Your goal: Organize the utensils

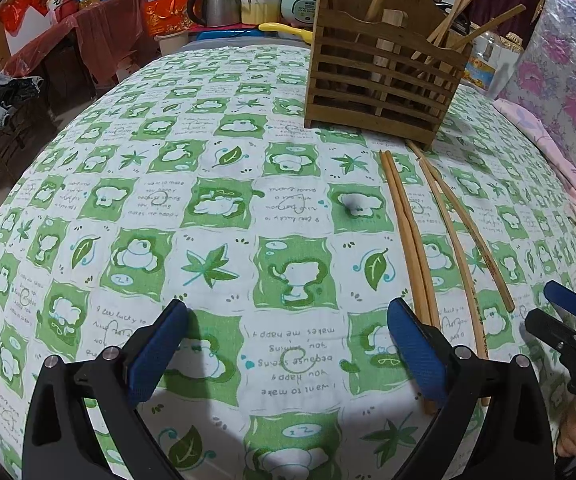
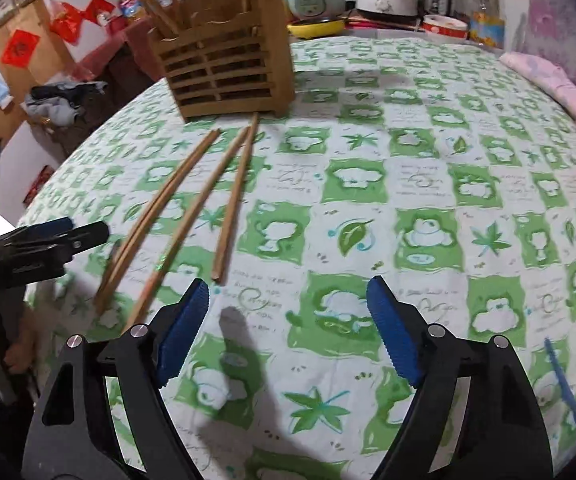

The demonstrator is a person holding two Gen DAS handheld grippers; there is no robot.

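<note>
Blue-padded, the left gripper (image 1: pixel 288 354) and right gripper (image 2: pixel 288 330) both hung with jaws apart and nothing between them, over broad bare green-and-white cloth (image 1: pixel 223 208). Four wooden chopsticks (image 2: pixel 191 208), long, thin and pale brown, lay loose between the two grippers, their far tips near the slatted wooden holder (image 1: pixel 380 80). Only the right wrist view showed a blue strip (image 2: pixel 566 388) near the cloth's right edge.
</note>
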